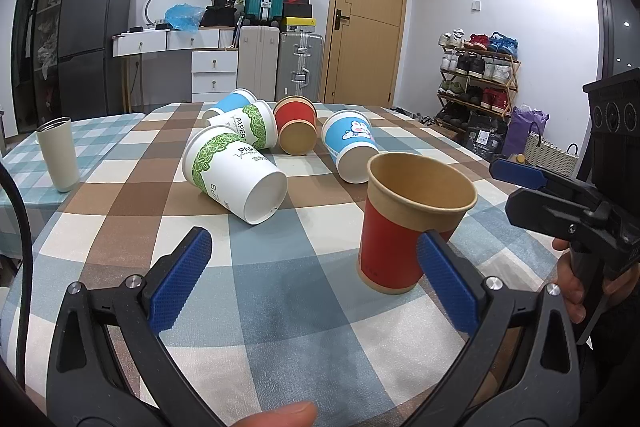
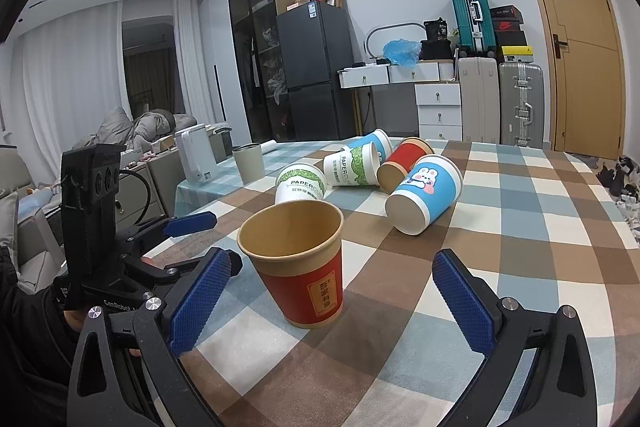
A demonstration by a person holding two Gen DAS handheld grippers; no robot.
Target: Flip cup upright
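A red paper cup (image 2: 304,267) stands upright, mouth up, on the checked tablecloth (image 2: 520,227), between the spread blue pads of the right gripper (image 2: 332,299), which do not touch it. The left gripper (image 1: 316,283), jaws also wide apart, has the cup at its 2 o'clock. Five more cups (image 1: 240,179) lie tipped over at 12 o'clock behind

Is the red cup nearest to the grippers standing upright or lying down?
Upright: the red cup stands on its base on the table, its open mouth facing up.
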